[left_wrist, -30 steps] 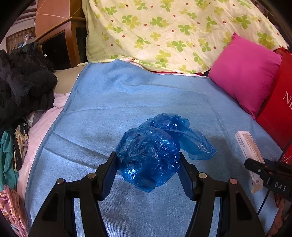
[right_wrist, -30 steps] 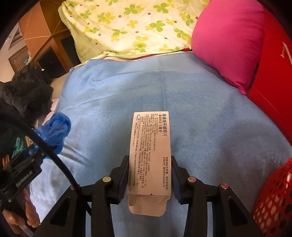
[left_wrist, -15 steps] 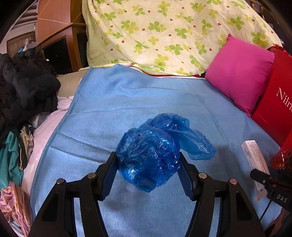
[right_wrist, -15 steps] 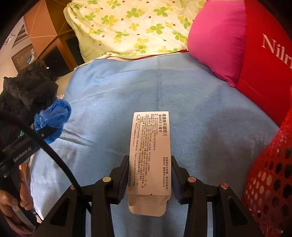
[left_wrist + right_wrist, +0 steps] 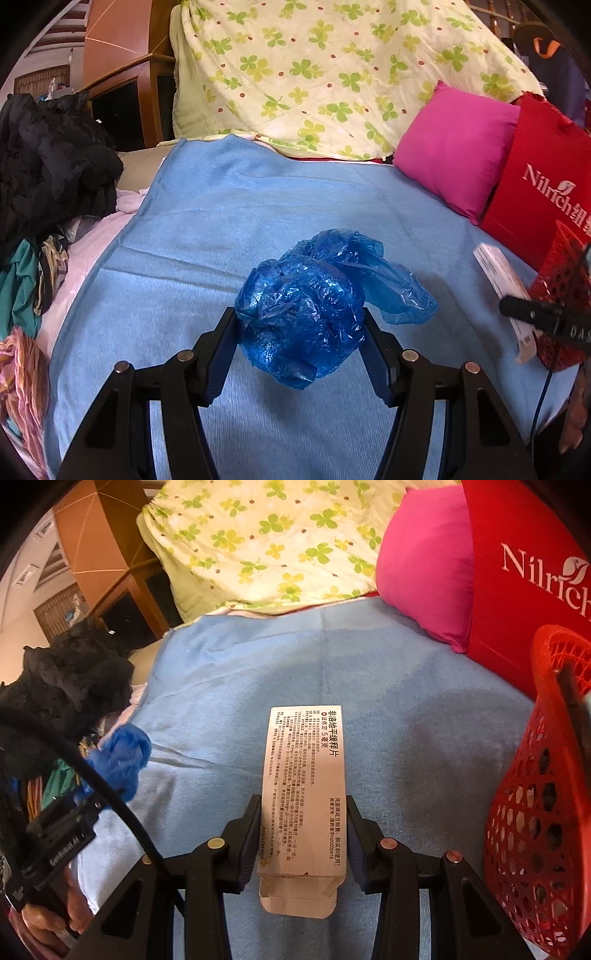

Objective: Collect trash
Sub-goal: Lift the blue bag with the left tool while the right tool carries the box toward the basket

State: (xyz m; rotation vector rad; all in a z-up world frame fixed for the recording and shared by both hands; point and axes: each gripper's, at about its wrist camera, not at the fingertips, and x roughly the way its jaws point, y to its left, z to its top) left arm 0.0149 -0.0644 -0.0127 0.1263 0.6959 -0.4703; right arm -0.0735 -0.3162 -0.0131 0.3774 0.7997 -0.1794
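A crumpled blue plastic bag [image 5: 306,306] hangs above the blue blanket [image 5: 229,206], with my left gripper [image 5: 300,332] shut on it. My right gripper [image 5: 303,834] is shut on a white medicine box [image 5: 304,775] printed with black text, held lengthwise over the blanket [image 5: 406,709]. A red mesh basket [image 5: 535,812] stands just right of the box. In the left wrist view the medicine box [image 5: 498,273] and the red basket [image 5: 561,280] show at the right edge. The right wrist view has the blue bag [image 5: 122,757] at its left.
A pink pillow [image 5: 458,147] and a red paper bag [image 5: 546,177] stand at the right. A clover-print quilt [image 5: 332,66] is heaped at the back. Dark clothes [image 5: 48,166] are piled left, beside a wooden cabinet [image 5: 125,92]. A hand [image 5: 51,919] holds the left gripper.
Both grippers have shifted to the right across the bed with their loads. The red basket and red bag have come further into both views.
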